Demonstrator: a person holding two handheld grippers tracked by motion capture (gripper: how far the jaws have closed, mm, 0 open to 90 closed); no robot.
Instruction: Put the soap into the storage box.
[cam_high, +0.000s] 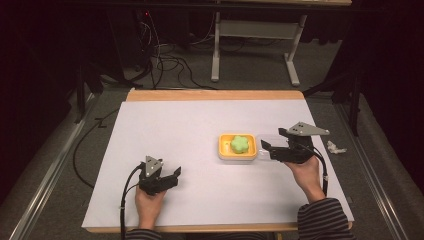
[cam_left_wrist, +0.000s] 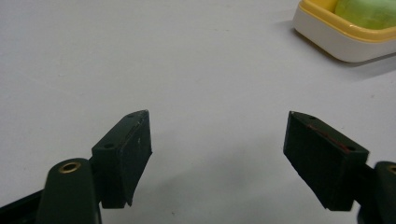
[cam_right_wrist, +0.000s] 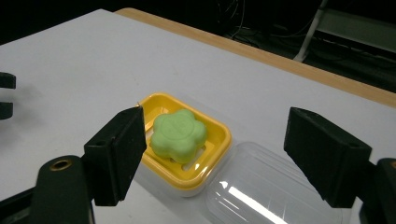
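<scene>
A green flower-shaped soap (cam_high: 240, 144) (cam_right_wrist: 178, 135) lies in a yellow soap dish (cam_high: 222, 150) (cam_right_wrist: 219, 154) right of the table's middle. A clear plastic lid (cam_high: 265, 138) (cam_right_wrist: 271, 186) lies flat against the dish's right side. My right gripper (cam_high: 265, 150) (cam_right_wrist: 215, 135) hovers just right of the dish, jaws apart, the lid below and between them, nothing pressed. My left gripper (cam_high: 174, 176) (cam_left_wrist: 217, 140) rests near the front left, jaws wide open over bare white surface. The dish corner (cam_left_wrist: 336, 42) and soap (cam_left_wrist: 369, 11) appear at the left gripper view's top right.
A white sheet (cam_high: 175, 135) covers the table, with a wooden edge (cam_high: 215, 95) at the back. A crumpled white scrap (cam_high: 336, 147) lies off the right side. Cables and another table's legs (cam_high: 216, 55) stand on the floor behind.
</scene>
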